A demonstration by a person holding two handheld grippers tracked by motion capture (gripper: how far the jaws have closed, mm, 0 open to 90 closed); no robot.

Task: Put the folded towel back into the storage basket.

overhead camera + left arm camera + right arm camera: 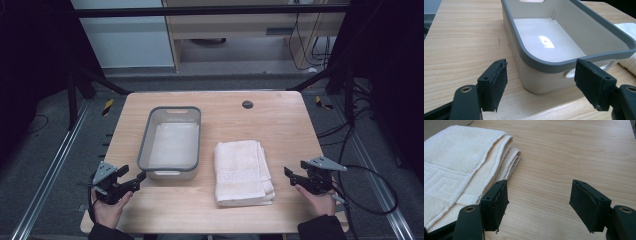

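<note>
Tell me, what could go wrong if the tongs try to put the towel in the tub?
1. The towel is folded in layers with loose edges toward the right tongs. A pinch might catch only the top layer, and it could unfold.
2. The tub is empty and probably light. The left tongs, open right beside its near corner, could bump and slide it.
3. The towel looks almost as long as the tub, so it might hang over the grey rim.

A rectangular white plastic bin with a grey rim (170, 142) stands upright and empty on the light wooden table (280, 120). Just beside it, apart, a folded cream terry towel (242, 171) lies flat.
</note>
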